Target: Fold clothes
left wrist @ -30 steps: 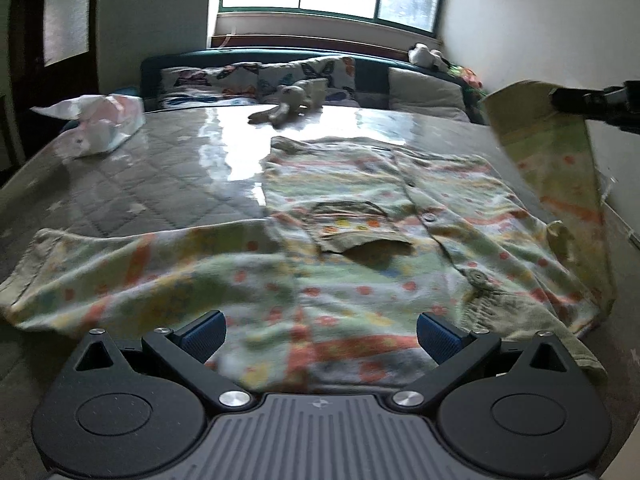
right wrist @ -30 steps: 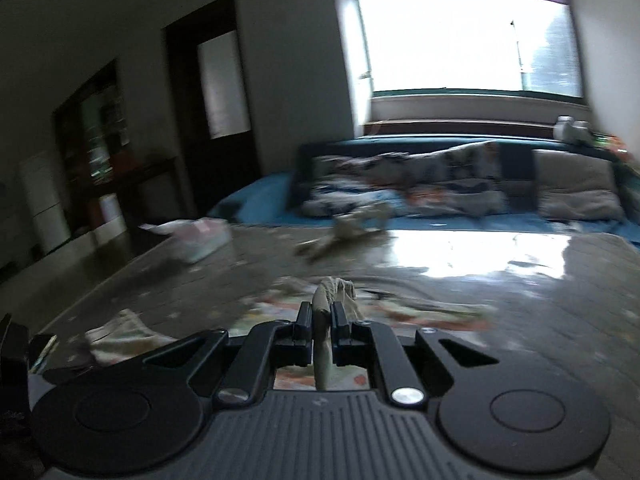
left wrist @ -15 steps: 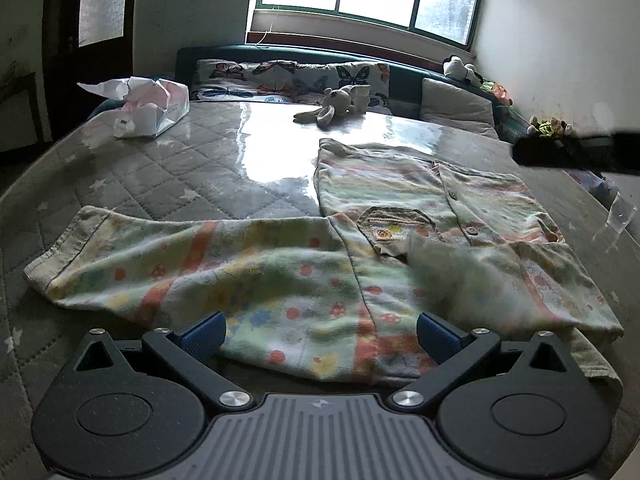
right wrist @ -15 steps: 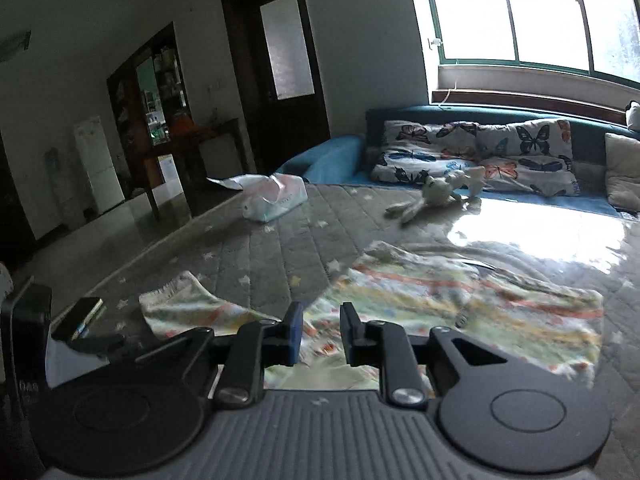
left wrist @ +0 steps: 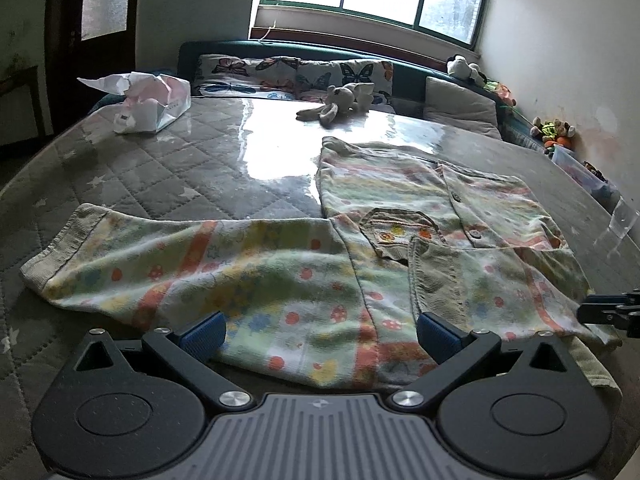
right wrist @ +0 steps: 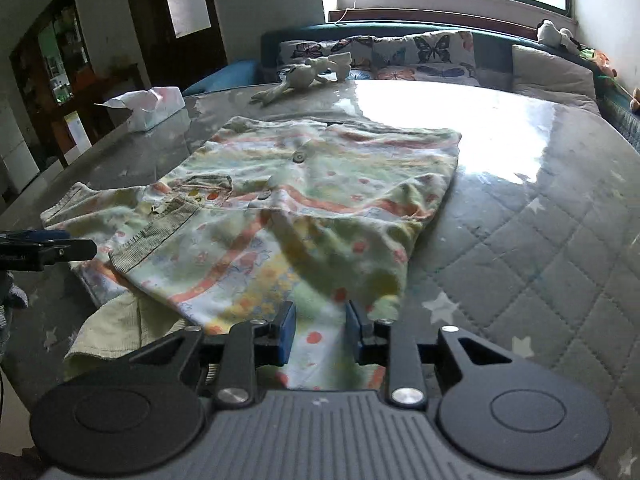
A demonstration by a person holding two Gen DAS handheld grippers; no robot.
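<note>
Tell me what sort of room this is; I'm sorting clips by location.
Most likely a bedroom in a home: a grey quilted mattress with a pastel patterned child's shirt spread on it, butterfly-print pillows against a dark headboard, and a pale stuffed rabbit toy under the window.

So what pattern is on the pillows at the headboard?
Butterflies on the white fabric pillows, clearest in the left wrist view.

Pastel patterned shirt [left wrist: 304,280] flat on quilted mattress [left wrist: 168,168], one sleeve folded across front, other sleeve outstretched.
</note>
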